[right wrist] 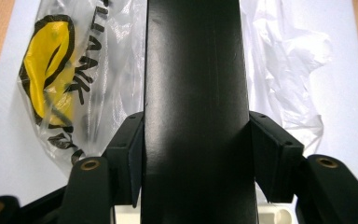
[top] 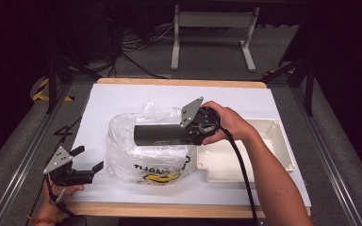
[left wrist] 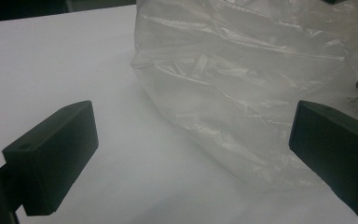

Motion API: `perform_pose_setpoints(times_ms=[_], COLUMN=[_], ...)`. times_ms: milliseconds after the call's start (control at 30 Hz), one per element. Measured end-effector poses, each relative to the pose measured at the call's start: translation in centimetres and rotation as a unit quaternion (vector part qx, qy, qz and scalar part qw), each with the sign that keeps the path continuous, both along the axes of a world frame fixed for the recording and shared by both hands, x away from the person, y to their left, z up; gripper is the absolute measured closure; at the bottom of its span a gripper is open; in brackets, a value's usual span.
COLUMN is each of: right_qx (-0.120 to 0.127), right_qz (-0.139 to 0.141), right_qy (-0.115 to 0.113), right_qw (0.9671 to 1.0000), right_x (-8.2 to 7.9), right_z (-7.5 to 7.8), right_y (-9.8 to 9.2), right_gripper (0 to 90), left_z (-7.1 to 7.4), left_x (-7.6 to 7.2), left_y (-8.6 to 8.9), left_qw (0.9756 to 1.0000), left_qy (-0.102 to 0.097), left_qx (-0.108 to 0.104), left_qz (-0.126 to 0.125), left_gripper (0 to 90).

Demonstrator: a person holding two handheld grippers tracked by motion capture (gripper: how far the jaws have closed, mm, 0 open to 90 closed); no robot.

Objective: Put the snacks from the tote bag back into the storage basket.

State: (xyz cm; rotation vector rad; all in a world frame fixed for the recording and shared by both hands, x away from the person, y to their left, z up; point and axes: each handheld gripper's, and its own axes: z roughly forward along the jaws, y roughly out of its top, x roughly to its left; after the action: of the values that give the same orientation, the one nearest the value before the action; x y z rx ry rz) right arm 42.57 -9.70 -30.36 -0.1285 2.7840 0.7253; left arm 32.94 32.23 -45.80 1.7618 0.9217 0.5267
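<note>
A long black box (top: 162, 134) hangs level over a clear plastic bag (top: 136, 155) printed with a yellow face and black letters. My right gripper (top: 194, 131) is shut on the box's right end. In the right gripper view the black box (right wrist: 196, 84) runs straight up between the two pads (right wrist: 131, 149), with the plastic bag (right wrist: 51, 79) spread beneath it. My left gripper (top: 88, 158) rests low at the table's front left, open and empty, just left of the bag. From the left gripper view, the crinkled bag (left wrist: 242, 84) lies ahead of the open left gripper (left wrist: 191, 154).
White paper (top: 122, 96) covers the wooden table. A shallow white tray (top: 283, 141) sits at the right, under my right forearm. Beyond the table's far edge stand a metal desk frame (top: 212, 33) and cables on the floor.
</note>
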Motion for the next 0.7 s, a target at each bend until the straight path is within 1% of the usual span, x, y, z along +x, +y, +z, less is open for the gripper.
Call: perform_pose_setpoints(times_ms=[100,133,200,300,333,533,567,700], right_qx=[0.0,0.0,0.0,-0.001,-0.001,-0.003,-0.003,0.003], right_qz=[0.002,0.003,0.005,0.001,0.001,-0.008,-0.008,-0.015], right_qy=[-0.001,-0.005,-0.003,-0.001,-0.003,-0.007,-0.007,-0.01], right_qw=[1.0,1.0,1.0,1.0,1.0,0.9999,0.9999,0.9998], right_x=[-0.1,-0.2,-0.2,-0.4,-0.4,-0.9,-0.9,-1.1], right_z=[0.3,0.4,0.6,0.8,0.9,1.4,1.4,1.6], right_y=[-0.5,-0.7,-1.2,-1.9,-2.1,-4.1,-4.1,-6.1], right_gripper=[43.0,43.0,43.0,43.0,43.0,43.0,43.0,43.0], left_z=[0.0,0.0,0.0,0.0,0.0,0.0,0.0,0.0], left_x=[0.0,0.0,0.0,0.0,0.1,0.0,0.0,0.0], left_y=[0.0,0.0,0.0,0.0,0.0,0.0,0.0,0.1], left_qw=[1.0,1.0,1.0,1.0,1.0,1.0,1.0,1.0], left_qy=[0.0,0.0,0.001,0.005,0.001,0.001,0.001,0.002], left_qx=[0.0,0.0,0.001,0.004,-0.002,-0.003,-0.003,-0.005], left_qz=[0.0,0.0,0.001,0.0,0.0,0.001,0.001,0.001], left_gripper=[2.0,2.0,2.0,2.0,2.0,2.0,2.0,2.0])
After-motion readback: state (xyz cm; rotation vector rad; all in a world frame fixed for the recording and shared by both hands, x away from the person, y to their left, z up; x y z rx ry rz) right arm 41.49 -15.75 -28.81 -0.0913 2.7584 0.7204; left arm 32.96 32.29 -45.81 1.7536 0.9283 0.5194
